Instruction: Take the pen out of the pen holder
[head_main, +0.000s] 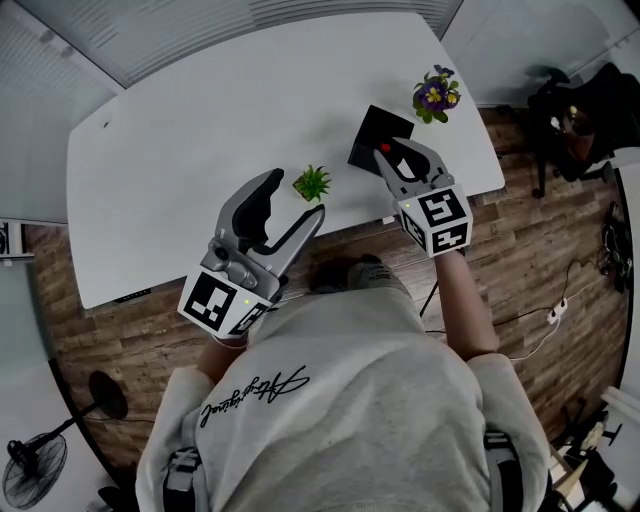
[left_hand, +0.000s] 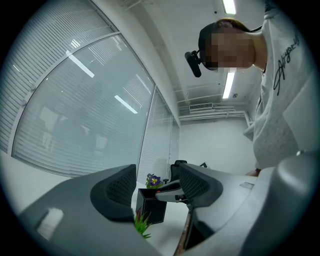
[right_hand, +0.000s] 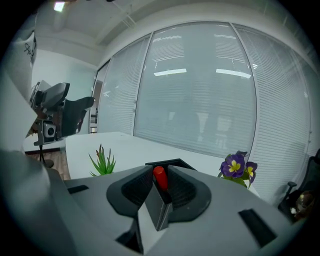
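A black square pen holder (head_main: 378, 132) stands near the right front edge of the white table (head_main: 200, 140). A pen with a red top (head_main: 385, 150) sticks up out of it. My right gripper (head_main: 391, 155) reaches over the holder from the near side. In the right gripper view its pads sit tight against both sides of the red pen (right_hand: 160, 177), with the holder's rim (right_hand: 172, 162) just behind. My left gripper (head_main: 297, 196) hovers open and empty over the table's front edge, to the left of the holder (left_hand: 151, 204).
A small green plant (head_main: 312, 182) stands between the two grippers. A pot of purple flowers (head_main: 437, 95) sits beyond the holder at the table's right end. The table's front edge runs just under both grippers; a dark office chair (head_main: 575, 105) is off to the right.
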